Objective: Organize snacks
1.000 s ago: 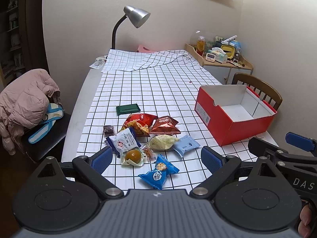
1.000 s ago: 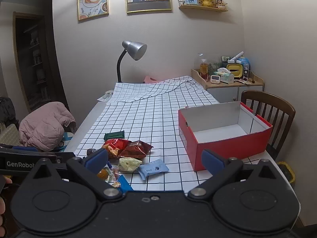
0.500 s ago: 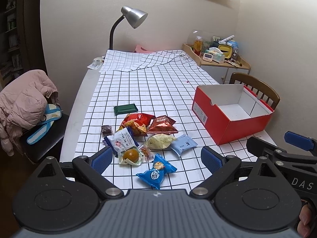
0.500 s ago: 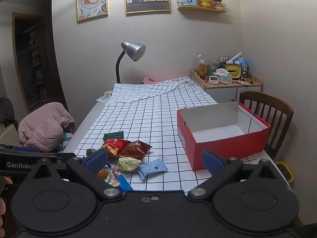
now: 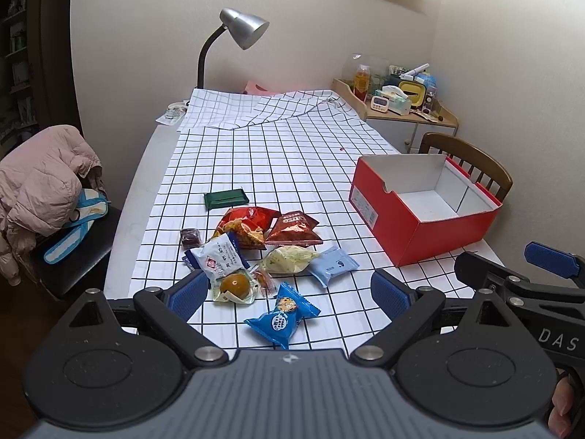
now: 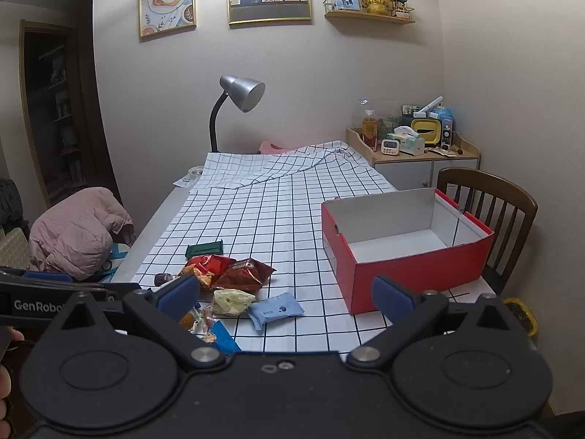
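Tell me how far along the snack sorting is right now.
Nothing is done yet: the red box is empty. Both the left gripper and right gripper are open, holding nothing. All the snacks are left, among them the blue cookie packet, light blue packet and green packet, loose on the checked cloth.

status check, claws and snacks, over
Left claw open, empty, above the snack pile. Right claw open, empty. Red box empty, no snack in yet. Nothing blocking between pile and box.
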{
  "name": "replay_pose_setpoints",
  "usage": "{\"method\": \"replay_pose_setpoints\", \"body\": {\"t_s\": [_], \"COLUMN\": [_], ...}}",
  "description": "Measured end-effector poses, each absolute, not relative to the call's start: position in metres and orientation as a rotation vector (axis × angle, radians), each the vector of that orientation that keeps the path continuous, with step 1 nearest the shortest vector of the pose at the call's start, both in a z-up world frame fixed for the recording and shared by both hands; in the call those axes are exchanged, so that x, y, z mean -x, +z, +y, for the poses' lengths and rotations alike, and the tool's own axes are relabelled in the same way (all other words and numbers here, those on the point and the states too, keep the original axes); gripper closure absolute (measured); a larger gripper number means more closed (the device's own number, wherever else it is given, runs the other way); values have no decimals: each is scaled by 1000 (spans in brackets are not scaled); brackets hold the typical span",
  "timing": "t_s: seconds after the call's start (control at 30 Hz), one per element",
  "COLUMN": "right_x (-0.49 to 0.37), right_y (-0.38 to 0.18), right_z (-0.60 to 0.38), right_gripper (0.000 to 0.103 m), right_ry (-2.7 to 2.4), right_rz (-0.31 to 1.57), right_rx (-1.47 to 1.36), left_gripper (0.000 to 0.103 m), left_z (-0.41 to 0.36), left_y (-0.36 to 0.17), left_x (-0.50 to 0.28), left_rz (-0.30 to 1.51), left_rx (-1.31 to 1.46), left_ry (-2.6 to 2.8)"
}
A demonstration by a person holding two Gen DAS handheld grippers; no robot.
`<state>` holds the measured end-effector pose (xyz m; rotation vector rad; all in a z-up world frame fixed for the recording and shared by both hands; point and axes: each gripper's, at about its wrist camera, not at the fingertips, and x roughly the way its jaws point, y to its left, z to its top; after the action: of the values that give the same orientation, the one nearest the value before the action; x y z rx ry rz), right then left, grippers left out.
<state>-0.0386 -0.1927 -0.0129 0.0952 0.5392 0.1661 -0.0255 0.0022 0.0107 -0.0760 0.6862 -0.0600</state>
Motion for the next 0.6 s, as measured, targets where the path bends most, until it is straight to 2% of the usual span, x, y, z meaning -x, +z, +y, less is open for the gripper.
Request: {"method": "replay_pose_setpoints", "body": {"t_s": [0.37, 0.6], "right_x": [12, -20], "right_y": [-26, -60], "right_z": [-195, -205], "right_gripper": [2, 7], "right_ry": [199, 232], "right_rz": [587, 711], "right_rx": [-76, -98], "left_gripper": [7, 7], "left_z": [7, 18], "left_y": [-3, -27], "left_x": [4, -22], "left_rz": [743, 859], "left_rx": [121, 178], "left_ry": [-21, 67]}}
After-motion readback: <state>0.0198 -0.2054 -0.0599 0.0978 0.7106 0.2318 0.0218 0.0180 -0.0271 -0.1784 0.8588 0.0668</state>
